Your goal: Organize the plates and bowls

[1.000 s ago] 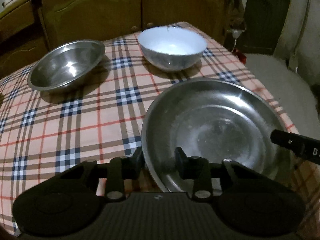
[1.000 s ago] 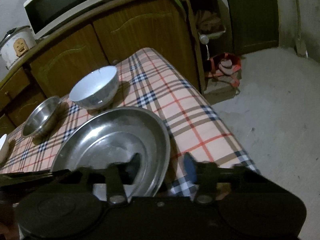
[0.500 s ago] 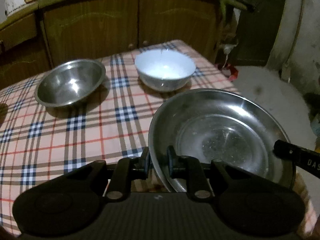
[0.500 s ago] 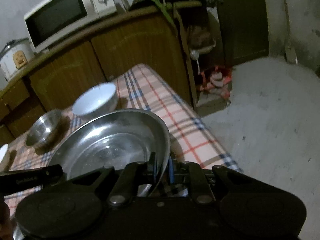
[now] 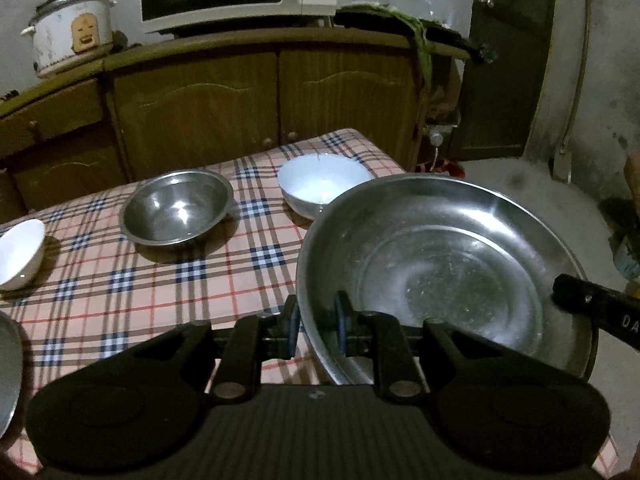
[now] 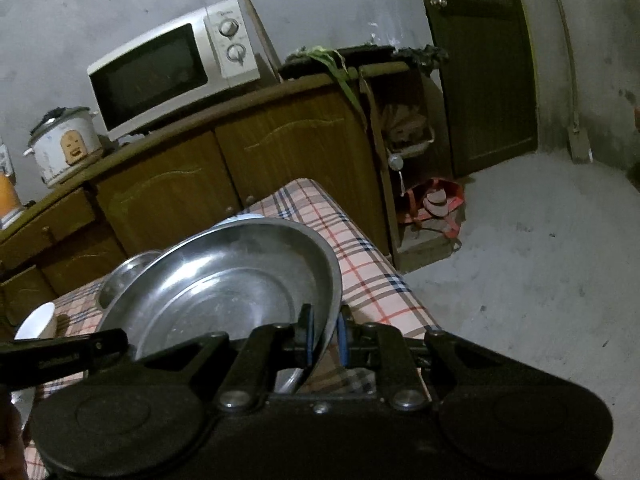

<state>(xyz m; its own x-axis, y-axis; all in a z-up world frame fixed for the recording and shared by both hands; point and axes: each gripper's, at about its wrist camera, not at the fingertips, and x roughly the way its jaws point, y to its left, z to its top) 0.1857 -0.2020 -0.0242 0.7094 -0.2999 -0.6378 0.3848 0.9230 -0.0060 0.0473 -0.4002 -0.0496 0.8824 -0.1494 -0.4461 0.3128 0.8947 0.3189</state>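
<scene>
A wide steel plate (image 5: 448,264) hangs above the checked table (image 5: 160,280), lifted off the cloth. My left gripper (image 5: 318,326) is shut on its left rim, and my right gripper (image 6: 325,338) is shut on its right rim (image 6: 334,300). The right gripper's finger (image 5: 592,308) shows at the plate's far side in the left wrist view. On the table behind stand a small steel bowl (image 5: 176,208), a white bowl (image 5: 324,188) and another white bowl (image 5: 20,252) at the left edge.
A wooden cabinet (image 5: 240,108) runs behind the table, with a microwave (image 6: 172,68) and a rice cooker (image 5: 70,28) on top. Another steel rim (image 5: 8,376) shows at the near left. Bare concrete floor (image 6: 540,280) lies right of the table.
Both grippers closed onto opposite rims of the steel plate, then raised it off the table; the views now look higher, showing the cabinet top and microwave.
</scene>
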